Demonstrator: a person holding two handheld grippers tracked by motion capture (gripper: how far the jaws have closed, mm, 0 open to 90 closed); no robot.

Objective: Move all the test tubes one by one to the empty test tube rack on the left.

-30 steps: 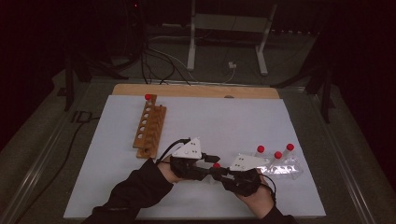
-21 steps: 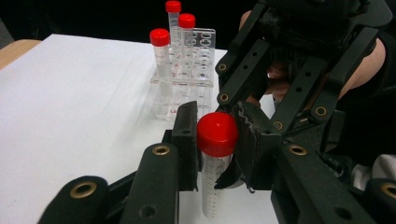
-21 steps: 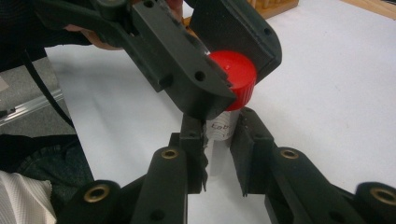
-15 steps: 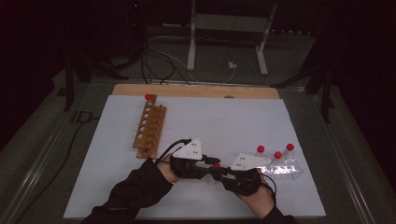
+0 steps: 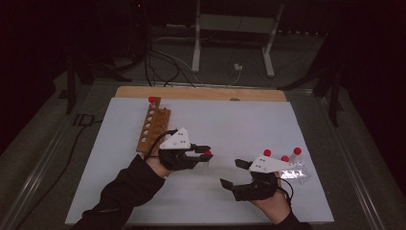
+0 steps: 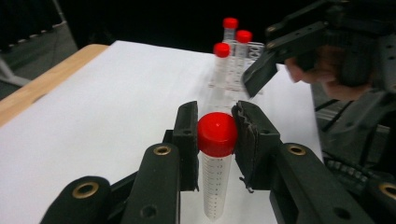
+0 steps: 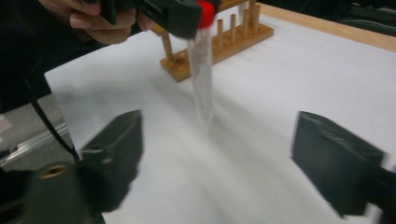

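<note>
Since the earlier frames the two grippers have split: they were nose to nose at mid-table, now the right gripper (image 5: 233, 173) has pulled back toward the near edge and sits well apart from the left gripper (image 5: 203, 152). Left gripper is clamped on the red cap of a clear tube (image 6: 216, 161), which hangs upright just above the white mat (image 5: 239, 124); it had that tube before too. Right gripper jaws spread wide, nothing between them. High view: wooden rack (image 5: 153, 123) at left of the mat with one red-capped tube (image 5: 152, 100) at its far end; three more red-capped tubes (image 5: 283, 160) stand just right of the right gripper. Left gripper view adds the printed scale on the held tube, jaw pads pressed on both sides of the cap, the three standing tubes (image 6: 230, 49) beyond, and the right gripper (image 6: 280, 60) at upper right. Right gripper view, blurred, shows the held tube (image 7: 201, 77) side-on, tip clear of the mat, rack pegs (image 7: 224, 39) behind.
</note>
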